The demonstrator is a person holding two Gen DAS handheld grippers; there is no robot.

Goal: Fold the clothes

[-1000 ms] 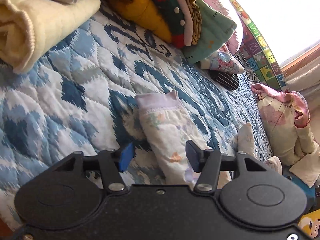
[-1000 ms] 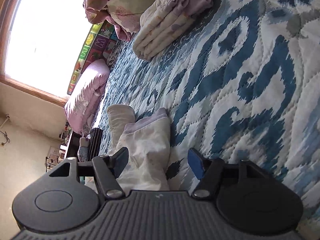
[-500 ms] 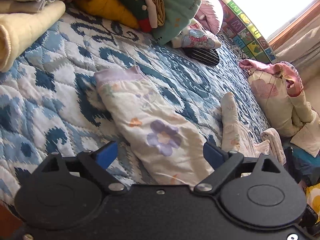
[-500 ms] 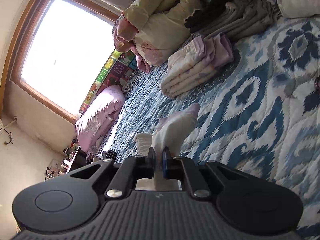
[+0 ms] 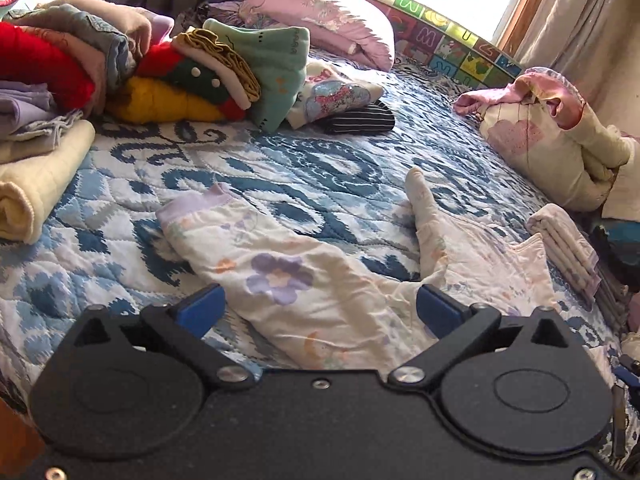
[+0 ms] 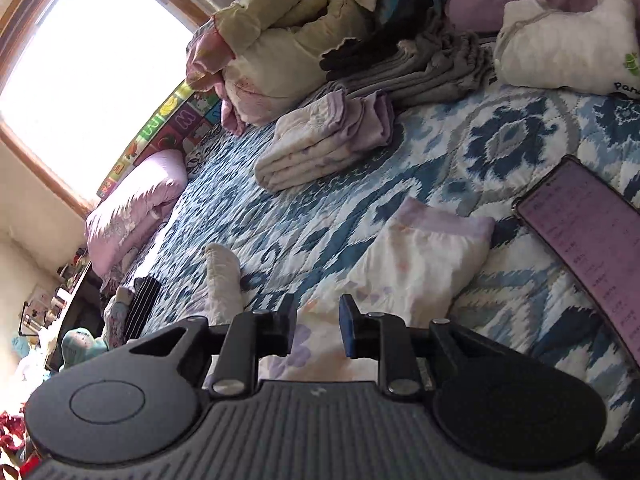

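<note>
The floral pants (image 5: 280, 276) lie spread on the quilt (image 5: 320, 168), 2 legs splayed apart, lilac waistband end toward the folded pile at the quilt's left edge. The left gripper (image 5: 320, 310) hangs above the nearer leg with its jaws as wide as they go and opening, nothing in them. Over on the other side, the right gripper (image 6: 316, 326) hovers above the same garment (image 6: 420, 264), its jaws at a narrow gap and opening; fabric shows below the gap, but the pads do not appear to press on it.

How will these pants handle? Thin, soft cotton by the look of it, light and floppy, so it should drape and wrinkle rather than hold a crease. A pinch of a single layer may slip or drag the rest. The best holds are probably the banded waist and the leg cuffs, where the cloth is doubled and firmer.

The quilt itself is padded, stitched, blue and white, and likely grips the fabric a little. A phone (image 6: 580, 248) lies on it just beside the waistband in the right view. A folded stack (image 6: 324, 144) sits further up the quilt, with gray towels (image 6: 420, 72) behind it. Beyond the quilt's far end, a bright window (image 6: 80, 60) and a lilac pillow (image 5: 320, 12).
</note>
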